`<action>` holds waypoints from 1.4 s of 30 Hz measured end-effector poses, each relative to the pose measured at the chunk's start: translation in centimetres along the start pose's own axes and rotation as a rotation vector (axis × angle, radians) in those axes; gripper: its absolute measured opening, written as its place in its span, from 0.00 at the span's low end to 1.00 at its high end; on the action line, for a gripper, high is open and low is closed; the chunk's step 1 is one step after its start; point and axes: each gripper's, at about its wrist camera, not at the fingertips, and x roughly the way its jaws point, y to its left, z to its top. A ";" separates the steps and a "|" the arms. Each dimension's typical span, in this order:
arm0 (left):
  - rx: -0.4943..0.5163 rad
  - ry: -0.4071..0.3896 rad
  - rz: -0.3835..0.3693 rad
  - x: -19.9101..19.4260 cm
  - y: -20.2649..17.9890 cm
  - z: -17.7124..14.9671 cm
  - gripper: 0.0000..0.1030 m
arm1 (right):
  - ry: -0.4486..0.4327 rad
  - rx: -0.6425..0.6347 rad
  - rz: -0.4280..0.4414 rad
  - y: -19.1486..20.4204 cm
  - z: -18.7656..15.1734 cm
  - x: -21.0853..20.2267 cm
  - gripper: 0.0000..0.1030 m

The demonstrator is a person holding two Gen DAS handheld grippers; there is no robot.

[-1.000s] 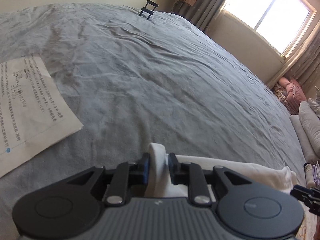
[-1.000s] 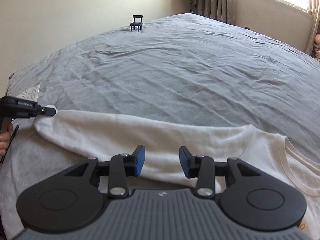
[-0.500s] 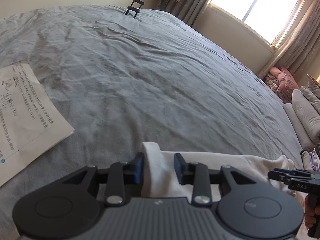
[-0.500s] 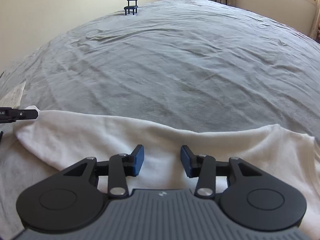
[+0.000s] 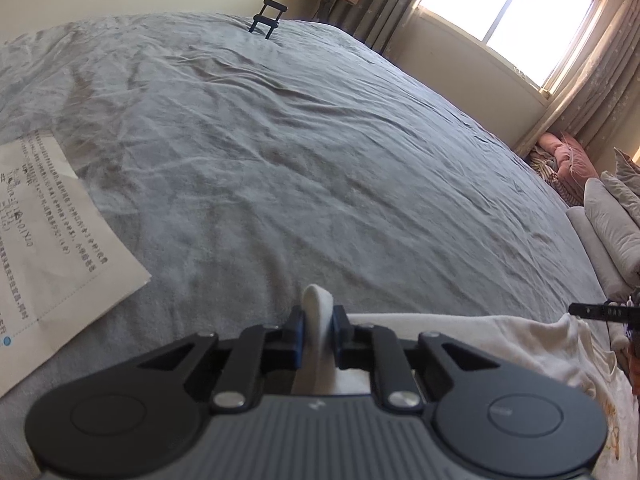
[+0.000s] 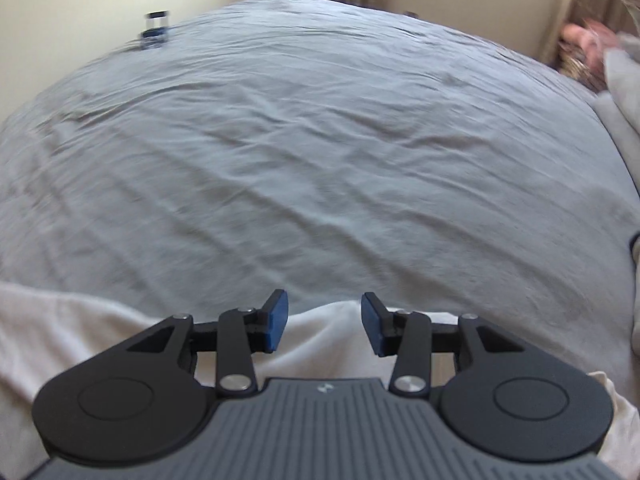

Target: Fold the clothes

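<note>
The left gripper has just closed, clamping a corner of the white shirt to anchor it on the bed. The right gripper stands open above the shirt's edge, holding nothing, positioned to take the second grip a fold needs.

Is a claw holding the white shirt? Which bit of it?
Yes. The left claw has just squeezed shut on a folded edge of the shirt. The right claw is open above the shirt, holding nothing.

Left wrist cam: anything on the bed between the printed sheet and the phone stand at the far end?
Nothing. Between the printed sheet and the phone stand, the left wrist view shows only bare, wrinkled grey bedspread.
</note>
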 end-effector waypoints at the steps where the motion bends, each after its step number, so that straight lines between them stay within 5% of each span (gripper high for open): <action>1: 0.006 -0.002 0.002 0.0 -0.1 0.0 0.13 | 0.009 0.023 -0.013 -0.3 0.2 0.5 0.44; 5: 0.048 -0.014 0.017 0.1 -0.6 -0.3 0.08 | 0.084 0.074 -0.043 -0.4 -0.2 2.6 0.42; 10: 0.089 -0.140 0.023 -1.2 -1.6 -0.8 0.07 | -0.002 0.065 -0.081 0.1 -1.5 1.9 0.11; 17: 0.111 -0.343 -0.002 -2.7 -2.2 -1.0 0.07 | -0.418 0.166 -0.087 -1.2 -4.8 -3.2 0.09; 24: 0.185 -0.204 0.127 3.2 -3.2 0.4 0.11 | -0.311 0.120 -0.144 -0.1 -3.8 0.9 0.09; 27: 0.123 -0.180 0.126 3.3 -2.4 0.6 0.20 | -0.253 0.099 -0.168 0.3 -4.2 2.4 0.11; 29: 0.069 -0.169 0.124 2.2 -1.9 0.6 0.40 | -0.245 0.091 -0.174 0.4 -4.1 1.9 0.21; 31: 0.029 -0.158 0.120 1.0 -1.7 0.3 0.49 | -0.259 0.083 -0.181 0.6 -4.1 1.0 0.44; 42: -0.296 -0.091 0.008 -3.4 0.0 -3.7 0.51 | -0.303 0.037 -0.075 3.5 -6.8 -5.2 0.46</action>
